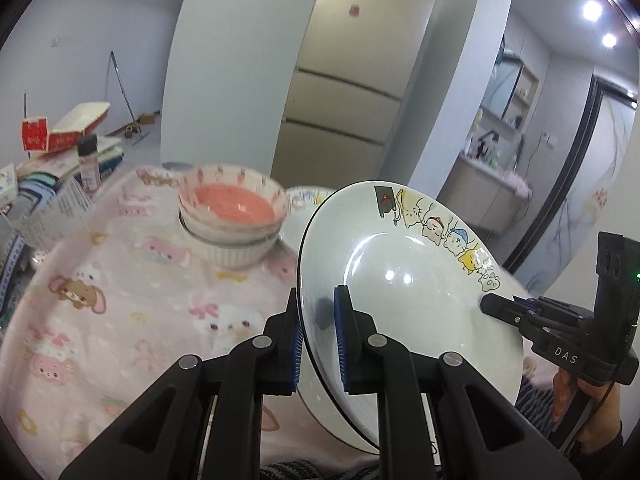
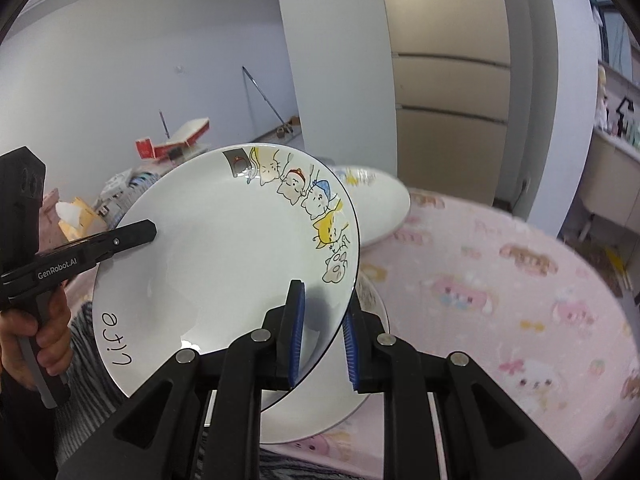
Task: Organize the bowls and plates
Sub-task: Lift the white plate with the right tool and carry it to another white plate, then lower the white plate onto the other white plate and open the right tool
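Note:
A white plate [image 1: 400, 264] with cartoon cats along its rim hangs tilted above the pink tablecloth [image 1: 120, 320], held from both sides. My left gripper [image 1: 320, 336] is shut on its near-left rim, and my right gripper [image 1: 492, 306] bites the opposite rim. In the right wrist view the same plate [image 2: 224, 248] sits in my right gripper [image 2: 322, 336], shut on its lower right edge, while my left gripper [image 2: 148, 232] grips the left edge. Stacked bowls [image 1: 232, 216], the top one pink inside, stand behind on the left. A second plate [image 2: 320, 412] lies under the held one, a third plate [image 2: 380, 208] farther back.
A wire basket [image 1: 52, 208], a spice bottle [image 1: 88, 164] and red boxes [image 1: 64, 128] crowd the table's far left. A tissue box [image 2: 80, 216] sits near them. A tall fridge [image 1: 344, 80] stands behind the table. A person's hand [image 2: 24, 344] holds the left gripper's handle.

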Demonstrator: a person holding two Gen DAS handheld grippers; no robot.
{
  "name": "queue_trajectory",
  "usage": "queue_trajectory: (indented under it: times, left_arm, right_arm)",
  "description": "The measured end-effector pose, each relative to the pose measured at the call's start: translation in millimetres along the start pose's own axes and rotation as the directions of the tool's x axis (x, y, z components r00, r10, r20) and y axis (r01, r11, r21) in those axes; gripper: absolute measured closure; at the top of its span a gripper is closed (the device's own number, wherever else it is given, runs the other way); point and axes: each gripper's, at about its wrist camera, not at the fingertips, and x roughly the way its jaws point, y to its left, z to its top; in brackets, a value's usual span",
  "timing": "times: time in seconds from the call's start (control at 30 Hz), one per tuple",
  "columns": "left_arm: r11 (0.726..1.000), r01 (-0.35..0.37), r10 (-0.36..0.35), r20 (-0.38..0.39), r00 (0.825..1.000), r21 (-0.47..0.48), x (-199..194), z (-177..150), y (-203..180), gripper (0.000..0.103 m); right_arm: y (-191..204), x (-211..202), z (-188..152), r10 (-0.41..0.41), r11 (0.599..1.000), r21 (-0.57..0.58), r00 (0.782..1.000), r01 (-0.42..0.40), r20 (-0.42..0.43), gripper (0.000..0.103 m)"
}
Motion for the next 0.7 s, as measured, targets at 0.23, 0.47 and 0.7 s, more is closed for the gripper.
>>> queue_trajectory:
  times: [0.23,0.47,0.7]
  left_arm:
    - [1.0,-0.01,0.012,-0.089,0.996,0.019,31.2,-18.9,8.8,0.088]
    - [0.999,-0.028,0.033,-0.114,0.993,0.041,37.7,-25.0,8.8,0.088]
    - [1.0,-0.023,0.022,-0.156,0.987,0.0,44.5,-29.3,18.2,0.088]
  right_arm:
    - [-15.3,31.1,-22.4,0.047,0.998,0.057,0.994,-0.042,-0.098,0.085]
    - [-18.2,42.0,-28.8,0.055,0.996,0.071,0.988,-0.045,-0.144,0.083]
    - [-14.9,50.2,-31.1,0.048,0.998,0.056,0.981,-0.038,-0.189,0.082]
